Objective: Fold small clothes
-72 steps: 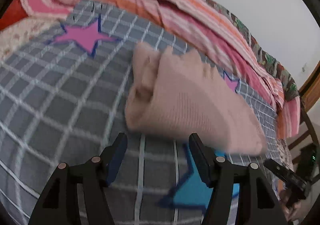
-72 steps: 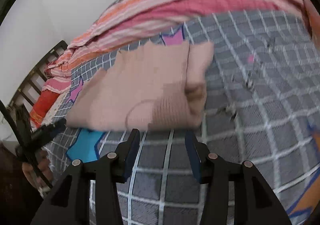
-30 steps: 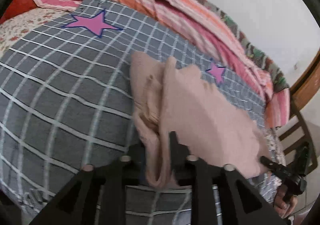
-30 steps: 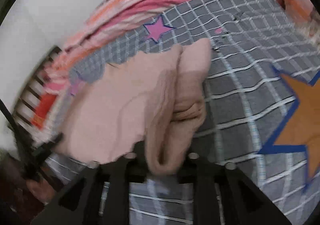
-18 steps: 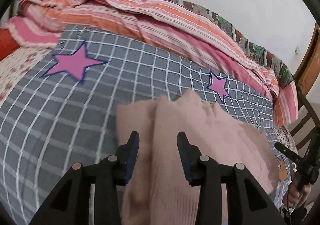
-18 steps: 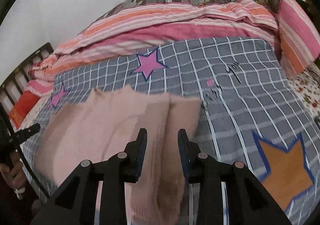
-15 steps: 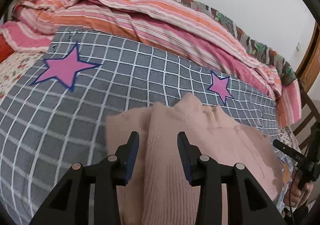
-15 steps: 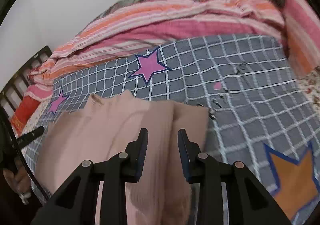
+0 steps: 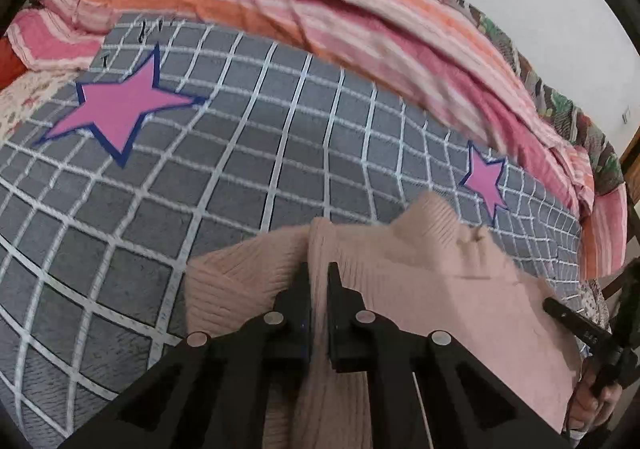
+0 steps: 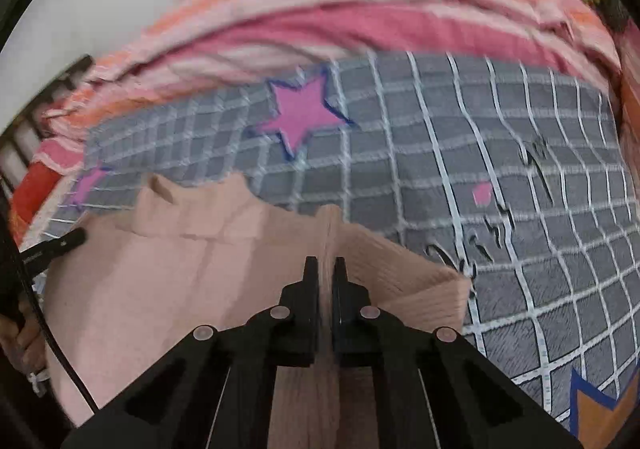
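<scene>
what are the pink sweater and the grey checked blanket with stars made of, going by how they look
Pink sweater: looks like a soft knit, probably wool or acrylic; fine vertical ribs show near each hand-held gripper, and the finish is matte.

Grey checked blanket: looks like a plush fleece or flannel; its grey squares show a short fuzzy nap, and the white lines and pink stars look printed or dyed. The exact fibre of either cannot be told.
</scene>
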